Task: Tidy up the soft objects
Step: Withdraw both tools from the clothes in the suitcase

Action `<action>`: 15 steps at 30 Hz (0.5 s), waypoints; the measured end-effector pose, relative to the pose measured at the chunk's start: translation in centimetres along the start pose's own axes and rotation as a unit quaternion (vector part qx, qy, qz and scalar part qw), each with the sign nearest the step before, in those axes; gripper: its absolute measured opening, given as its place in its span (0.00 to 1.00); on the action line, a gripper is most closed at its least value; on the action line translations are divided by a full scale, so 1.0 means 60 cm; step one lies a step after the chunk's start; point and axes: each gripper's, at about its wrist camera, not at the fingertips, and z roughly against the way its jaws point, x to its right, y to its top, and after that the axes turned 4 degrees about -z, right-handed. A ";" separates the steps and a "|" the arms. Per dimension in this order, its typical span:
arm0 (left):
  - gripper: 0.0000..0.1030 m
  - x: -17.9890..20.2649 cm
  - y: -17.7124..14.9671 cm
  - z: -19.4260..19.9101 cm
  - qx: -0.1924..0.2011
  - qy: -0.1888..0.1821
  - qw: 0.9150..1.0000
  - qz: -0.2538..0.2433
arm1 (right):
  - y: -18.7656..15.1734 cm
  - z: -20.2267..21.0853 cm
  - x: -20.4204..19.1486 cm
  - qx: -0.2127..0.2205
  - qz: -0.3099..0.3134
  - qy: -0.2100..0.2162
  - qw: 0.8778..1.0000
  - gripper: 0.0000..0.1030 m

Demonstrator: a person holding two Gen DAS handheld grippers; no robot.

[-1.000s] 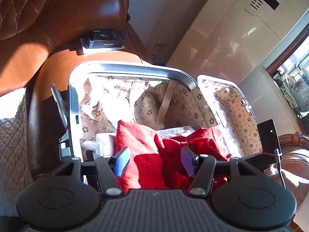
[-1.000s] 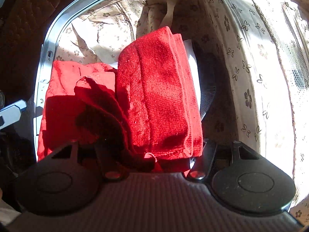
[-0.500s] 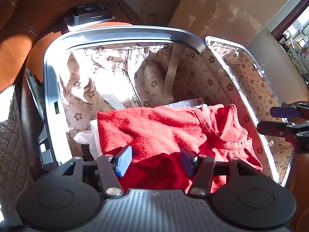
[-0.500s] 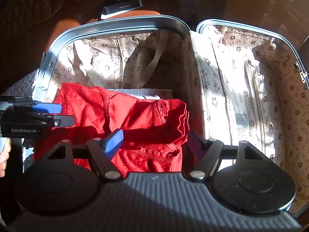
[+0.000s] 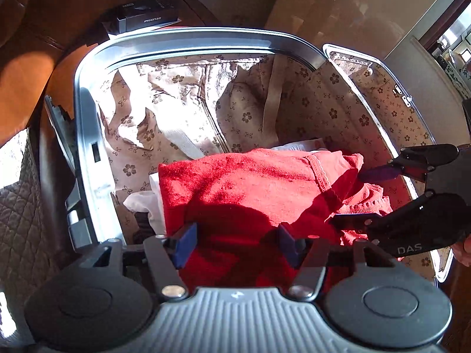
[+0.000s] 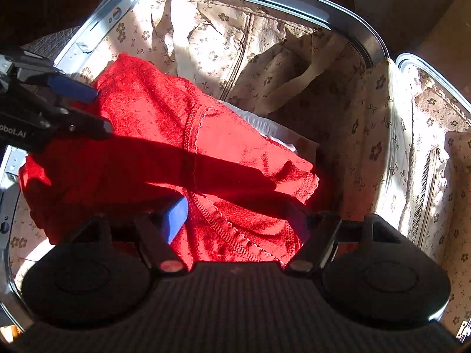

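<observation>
A red knitted garment (image 5: pixel 250 182) (image 6: pixel 164 129) lies in the open suitcase (image 5: pixel 88 135) (image 6: pixel 353 26) with floral lining, on top of a white garment (image 5: pixel 141 201) (image 6: pixel 265 125). My left gripper (image 5: pixel 235 244) (image 6: pixel 85 108) is open, low over the garment's near left part. My right gripper (image 6: pixel 237 219) (image 5: pixel 363 197) is open too, and its fingers straddle the garment's right hem. Neither one pinches the cloth.
A black box (image 5: pixel 147 19) rests on the brown leather sofa behind the suitcase. The suitcase lid (image 6: pixel 426 153) with a mesh pocket lies open to the right. A quilted cover (image 5: pixel 17 206) is at the left. A hand (image 5: pixel 465 247) shows at the right edge.
A second ago my right gripper held the red garment up; it has let go and the garment now lies spread in the suitcase. Both grippers have closed in on its two ends.
</observation>
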 end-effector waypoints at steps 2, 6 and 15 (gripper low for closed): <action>0.67 0.003 0.000 -0.002 -0.001 0.002 1.000 -0.009 | 0.000 -0.001 0.010 0.005 -0.014 0.011 1.000 0.82; 0.63 -0.010 0.006 0.031 0.016 -0.016 1.000 -0.007 | 0.004 0.043 0.015 0.014 -0.030 0.010 0.999 0.82; 0.63 0.019 0.063 0.006 0.031 -0.110 0.985 -0.127 | -0.036 0.117 -0.035 0.022 -0.045 0.026 0.998 0.82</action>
